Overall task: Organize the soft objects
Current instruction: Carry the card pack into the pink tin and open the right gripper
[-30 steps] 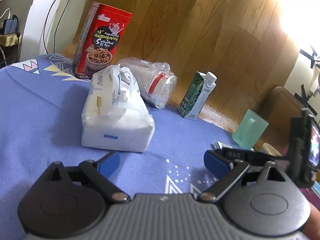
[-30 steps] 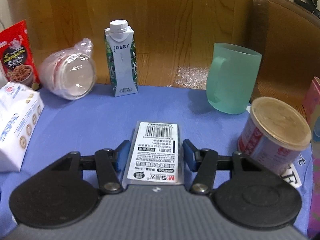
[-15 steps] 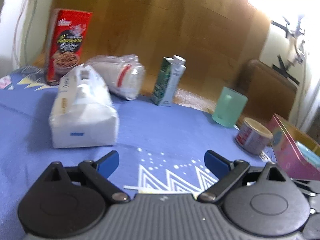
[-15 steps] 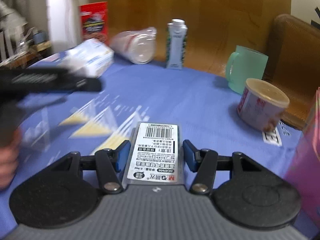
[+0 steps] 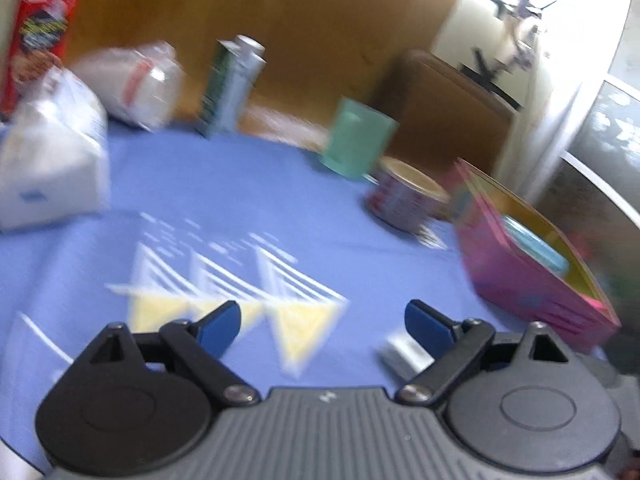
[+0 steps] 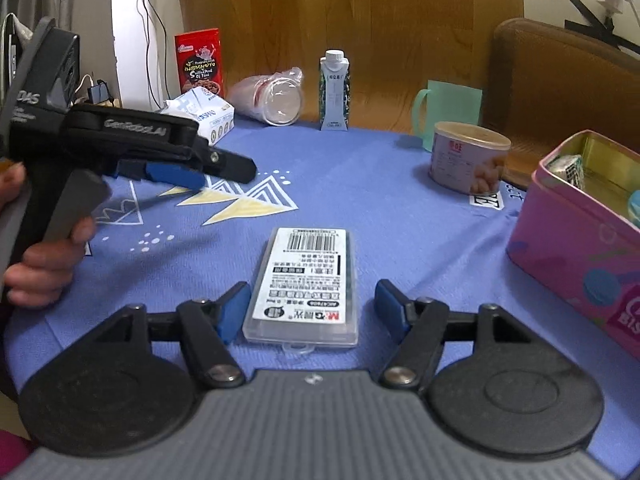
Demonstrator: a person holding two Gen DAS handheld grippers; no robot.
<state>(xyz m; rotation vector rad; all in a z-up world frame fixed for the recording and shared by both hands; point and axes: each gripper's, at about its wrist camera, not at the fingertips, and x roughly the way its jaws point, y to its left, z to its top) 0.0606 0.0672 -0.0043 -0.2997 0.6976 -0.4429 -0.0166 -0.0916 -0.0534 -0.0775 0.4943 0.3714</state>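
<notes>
A clear plastic case with a barcode label (image 6: 306, 280) lies flat on the blue tablecloth (image 6: 400, 216), between the fingers of my right gripper (image 6: 312, 310), which is open and not touching it. The case's end shows in the left wrist view (image 5: 400, 354). My left gripper (image 5: 322, 322) is open and empty above the cloth; it shows in the right wrist view (image 6: 176, 172). A white tissue pack (image 6: 202, 114) (image 5: 48, 160) and a bagged stack of cups (image 6: 272, 98) (image 5: 132, 84) lie at the far left.
A pink tin (image 6: 580, 236) (image 5: 532, 256) with small items stands open at the right. A round can (image 6: 468, 158), a green mug (image 6: 452, 110), a milk carton (image 6: 334, 90) and a red snack box (image 6: 200, 60) stand along the table's far edge. A brown chair (image 6: 568, 80) is behind.
My right gripper has opened and let go of the case, which now lies on the cloth nearer the table's front. My left gripper has swung right and back, away from the tissue pack.
</notes>
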